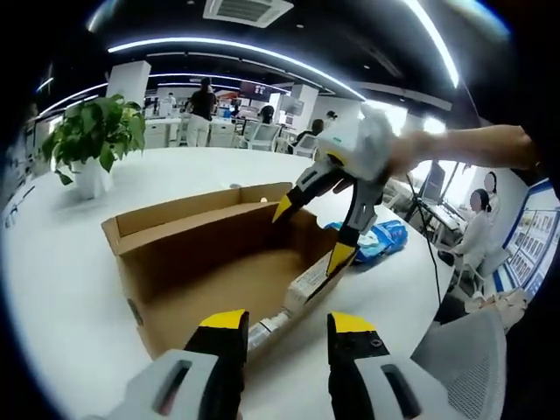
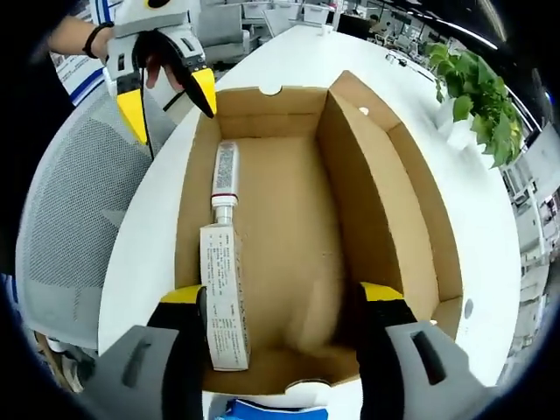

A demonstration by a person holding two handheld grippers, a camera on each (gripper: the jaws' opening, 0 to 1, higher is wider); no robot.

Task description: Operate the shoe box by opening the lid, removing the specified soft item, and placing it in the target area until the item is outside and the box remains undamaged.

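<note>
With the brown cardboard shoe box (image 2: 297, 227) already open on the round white table (image 1: 61, 262), both yellow-tipped grippers, left (image 1: 287, 325) and right (image 2: 289, 302), hover spread and empty above it, and should descend gently onto the white tube (image 2: 226, 175) along its side wall.

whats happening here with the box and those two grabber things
A person holds a two-jaw gripper in each hand over an open cardboard shoe box on a white table. The lid is already open. The right gripper hovers open above the box; the left gripper is open at its far end. A tube and a small carton lie inside. A blue packet lies on the table beside the box.
</note>
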